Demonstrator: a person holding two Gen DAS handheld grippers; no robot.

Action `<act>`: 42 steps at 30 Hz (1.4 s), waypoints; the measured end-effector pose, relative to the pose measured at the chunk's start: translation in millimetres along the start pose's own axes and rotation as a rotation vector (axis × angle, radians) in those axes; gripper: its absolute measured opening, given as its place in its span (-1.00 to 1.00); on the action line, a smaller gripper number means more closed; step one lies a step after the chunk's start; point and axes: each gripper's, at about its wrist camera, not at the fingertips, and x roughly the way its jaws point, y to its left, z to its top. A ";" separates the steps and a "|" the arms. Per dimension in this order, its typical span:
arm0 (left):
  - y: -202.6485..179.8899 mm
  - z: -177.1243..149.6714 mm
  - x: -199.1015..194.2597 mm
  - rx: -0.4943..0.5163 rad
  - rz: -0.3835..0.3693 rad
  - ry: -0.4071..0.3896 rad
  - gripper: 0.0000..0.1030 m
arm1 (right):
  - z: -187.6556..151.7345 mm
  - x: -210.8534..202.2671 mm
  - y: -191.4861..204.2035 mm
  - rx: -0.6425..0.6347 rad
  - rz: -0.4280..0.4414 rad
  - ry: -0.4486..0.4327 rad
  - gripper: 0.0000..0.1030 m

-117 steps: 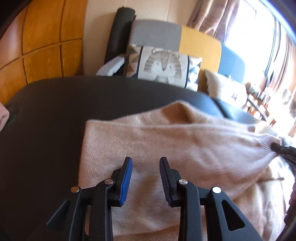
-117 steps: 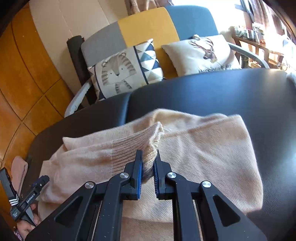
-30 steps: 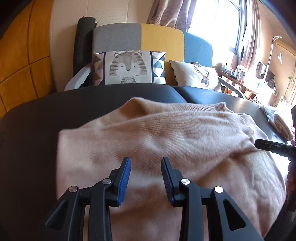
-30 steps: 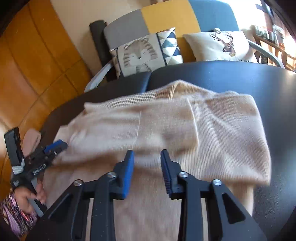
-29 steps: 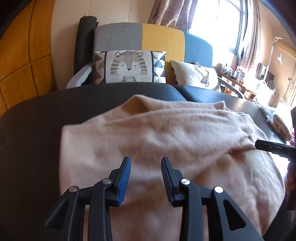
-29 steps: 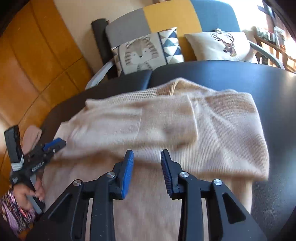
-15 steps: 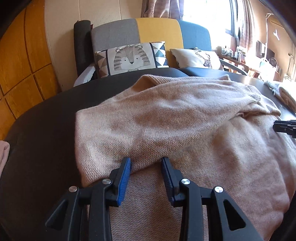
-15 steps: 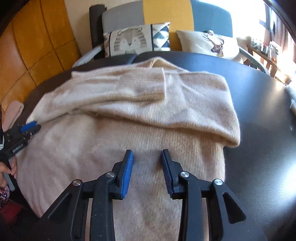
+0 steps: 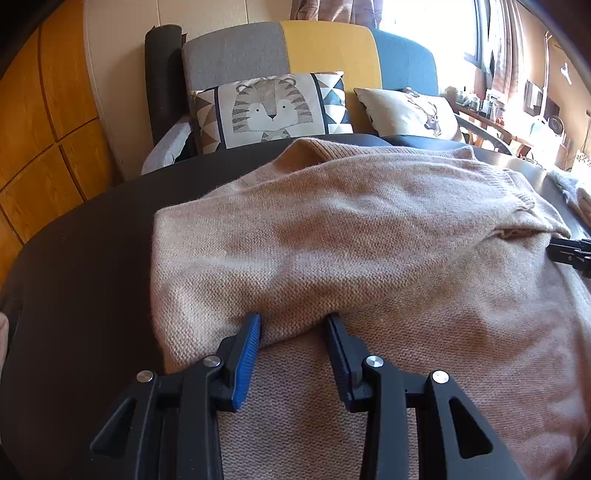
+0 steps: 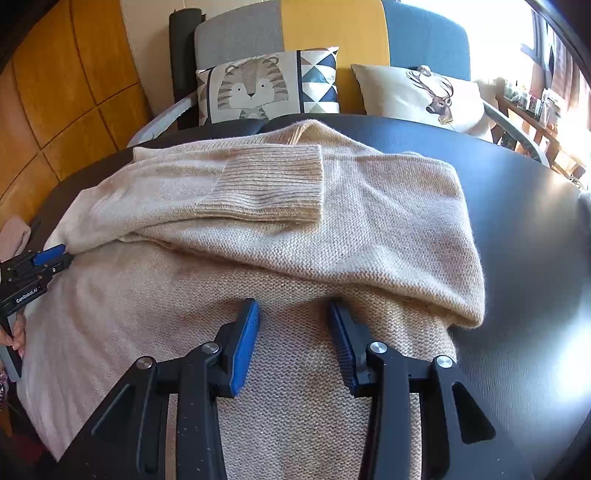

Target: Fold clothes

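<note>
Left hand-held gripper [image 9: 293,321]: it was low over the near part of the sweater, its jaws apart and opening. A bulge of the folded sleeve edge lay between the blue pads, but the pads did not press on it.
Right hand-held gripper [image 10: 293,308]: it was also low, jaws apart and opening, over the flat lower body of the sweater. Only flat knit lay under the gap; nothing was gripped.
Sweater [image 10: 369,236]: the beige knit lay spread on the dark bench [image 10: 517,221]. Both sleeves were already laid across the chest, and the ribbed cuff [image 10: 266,181] rested on top. The hem part came toward the cameras, past the frame edge.
Step in hand: I judged that the sleeves were done and that both tools were coming to the lower body for the next fold, bottom to top.
Next move: each gripper probably needed to go nearer to the hem, one at each side, take both layers and close firmly. Then the two should lift together and carry the hem toward the collar [image 9: 299,153], so that the sleeves stay in place.
Risk: a grip on the top layer only could pull a sleeve open.
Farther: a tiger cushion [image 10: 255,88] and a deer cushion [image 10: 421,96] stood on the sofa [image 10: 332,29] behind the bench.
</note>
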 end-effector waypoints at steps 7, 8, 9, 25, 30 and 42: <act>2.8 12.5 9.6 0.016 0.009 -0.004 -0.26 | 21.1 11.3 2.8 -0.016 -0.007 0.003 -0.17; 0.2 11.8 4.4 0.023 0.018 -0.005 -0.26 | 20.1 6.2 5.0 -0.014 0.014 0.003 -0.17; -2.7 10.9 -1.2 0.032 0.028 -0.005 -0.27 | 17.9 -0.6 8.5 -0.016 0.047 -0.001 -0.17; -96.8 -78.2 -83.5 0.271 -0.125 -0.075 -0.30 | -102.7 -60.8 87.3 -0.428 0.011 0.050 -0.10; -64.3 -104.5 -97.7 0.149 -0.160 -0.100 -0.27 | -122.2 -80.3 64.4 -0.356 0.042 0.029 0.06; -84.4 -90.4 -109.8 0.183 -0.143 -0.188 -0.27 | -93.0 -90.0 22.7 -0.107 0.029 -0.028 0.06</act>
